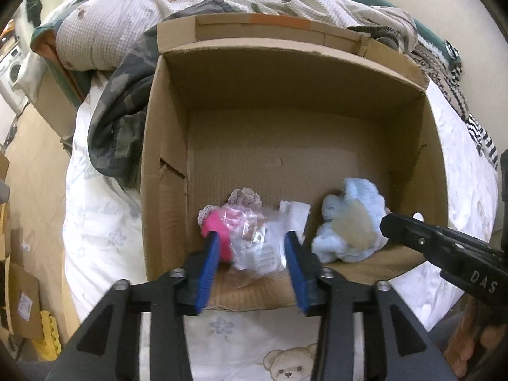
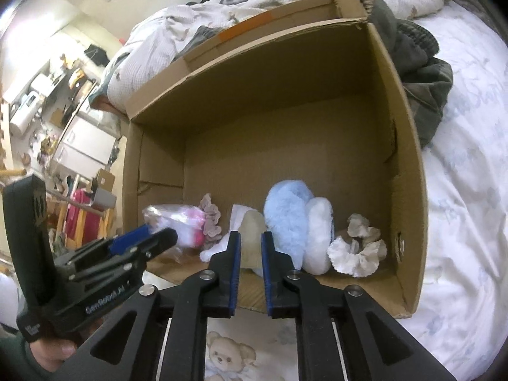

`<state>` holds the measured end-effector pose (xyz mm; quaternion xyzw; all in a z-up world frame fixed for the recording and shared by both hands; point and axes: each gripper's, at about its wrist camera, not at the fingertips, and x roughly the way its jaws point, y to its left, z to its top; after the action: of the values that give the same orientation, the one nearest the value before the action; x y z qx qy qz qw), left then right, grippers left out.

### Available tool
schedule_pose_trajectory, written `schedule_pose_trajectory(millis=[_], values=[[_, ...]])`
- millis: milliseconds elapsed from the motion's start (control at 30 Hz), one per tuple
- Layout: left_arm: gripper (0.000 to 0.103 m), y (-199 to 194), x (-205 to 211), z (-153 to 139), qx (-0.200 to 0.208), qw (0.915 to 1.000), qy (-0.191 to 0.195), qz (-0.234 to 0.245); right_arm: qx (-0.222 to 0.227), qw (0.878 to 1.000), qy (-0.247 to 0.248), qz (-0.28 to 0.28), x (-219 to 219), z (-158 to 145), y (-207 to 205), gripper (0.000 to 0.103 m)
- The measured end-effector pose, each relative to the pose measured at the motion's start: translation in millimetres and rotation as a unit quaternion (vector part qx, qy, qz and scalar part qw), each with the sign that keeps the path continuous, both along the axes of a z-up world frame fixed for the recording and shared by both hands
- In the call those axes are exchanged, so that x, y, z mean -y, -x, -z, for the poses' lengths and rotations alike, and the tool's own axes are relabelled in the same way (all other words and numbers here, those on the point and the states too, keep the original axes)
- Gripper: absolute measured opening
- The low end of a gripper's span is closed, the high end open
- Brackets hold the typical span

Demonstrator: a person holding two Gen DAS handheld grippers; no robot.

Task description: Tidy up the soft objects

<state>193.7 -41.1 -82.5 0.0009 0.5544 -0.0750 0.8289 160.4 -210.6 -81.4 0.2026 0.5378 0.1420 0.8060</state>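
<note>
An open cardboard box stands on the bed. Inside, at its near wall, lie a pink toy in a clear plastic bag, a light blue plush and white frilly scrunchies. My left gripper is open, its blue pads on either side of the bagged toy without pressing it. My right gripper stands at the box's near edge in front of the blue plush, its jaws a narrow gap apart, holding nothing.
Crumpled quilts and a dark camouflage garment lie behind and beside the box. The white sheet with a teddy bear print is under both grippers. Cardboard pieces and a yellow object are on the floor at left.
</note>
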Motion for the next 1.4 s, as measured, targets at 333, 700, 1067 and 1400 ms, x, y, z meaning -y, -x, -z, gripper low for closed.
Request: schedule_pose_trajectory(millis=[333, 700, 1067, 1400], values=[[0.065, 6.6, -5.0, -24.4, 0.054, 0.9984, 0.001, -0.018, 0.024, 0.999, 0.010, 0.038, 9.9, -14.8, 1.7, 0.070], [0.065, 35.2, -34.0, -65.1, 0.100, 0.9936, 0.013, -0.049, 0.096, 0.993, 0.033, 0.067, 15.9, -53.3, 23.6, 0.090], [0.065, 67.2, -48.6, -70.2, 0.098, 0.9934, 0.019, -0.057, 0.130, 0.986, 0.083, 0.062, 13.0, -70.5, 62.7, 0.101], [0.101, 98.3, -68.5, -78.0, 0.124, 0.9864, 0.030, -0.104, 0.153, 0.981, 0.097, 0.072, 5.0, -78.9, 92.6, 0.103]])
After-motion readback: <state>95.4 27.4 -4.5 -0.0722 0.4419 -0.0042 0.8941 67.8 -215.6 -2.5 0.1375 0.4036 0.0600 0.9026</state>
